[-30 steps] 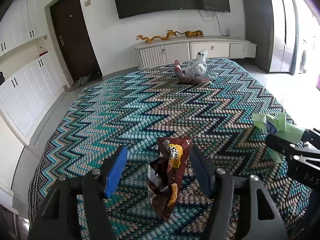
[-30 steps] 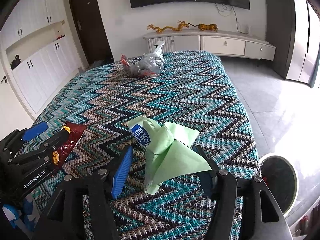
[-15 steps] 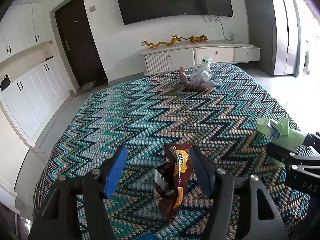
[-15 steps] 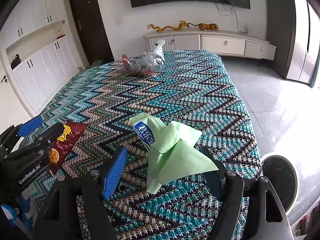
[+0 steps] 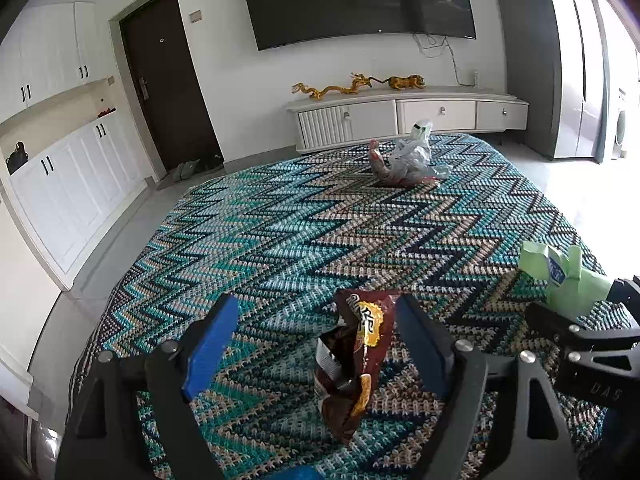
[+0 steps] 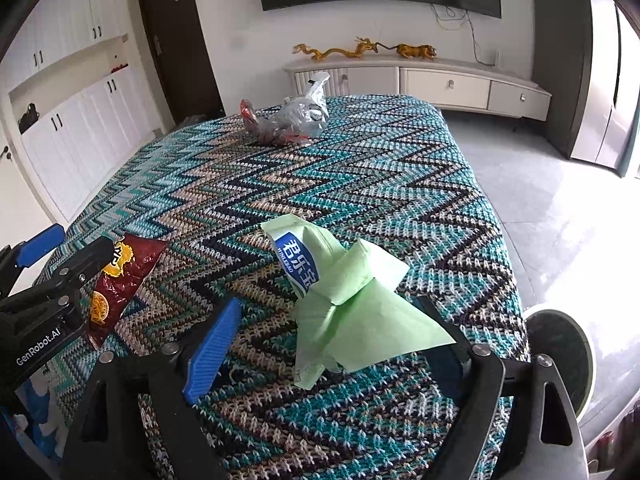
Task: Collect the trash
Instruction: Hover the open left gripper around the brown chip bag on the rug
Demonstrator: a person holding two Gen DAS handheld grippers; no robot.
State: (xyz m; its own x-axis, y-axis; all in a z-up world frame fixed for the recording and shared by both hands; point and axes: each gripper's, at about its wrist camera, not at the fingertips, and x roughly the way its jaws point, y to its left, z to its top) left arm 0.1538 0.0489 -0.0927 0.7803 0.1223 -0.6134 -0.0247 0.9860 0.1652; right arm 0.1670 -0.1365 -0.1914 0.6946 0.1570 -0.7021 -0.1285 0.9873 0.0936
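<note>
A brown snack wrapper [image 5: 352,360] stands between the open fingers of my left gripper [image 5: 316,344], leaning against the right finger; it also shows in the right wrist view [image 6: 116,280]. A crumpled green tissue pack [image 6: 344,300] sits between the open fingers of my right gripper [image 6: 328,344], over the zigzag-patterned cloth [image 6: 360,168]; it also shows in the left wrist view [image 5: 564,276]. Whether either item rests on the cloth or is lifted I cannot tell. A clear plastic trash bag [image 5: 408,160] with red scraps lies at the far end [image 6: 292,120].
The cloth-covered table drops off to grey floor on the right [image 6: 560,216]. A round bin [image 6: 560,360] stands by the table's near right corner. A white TV cabinet [image 5: 404,116] and a dark door [image 5: 168,92] stand behind the table.
Both grippers have risen a little and tilted up, with the wrapper and the tissue pack staying between their fingers. The right gripper's fingers have spread wider.
</note>
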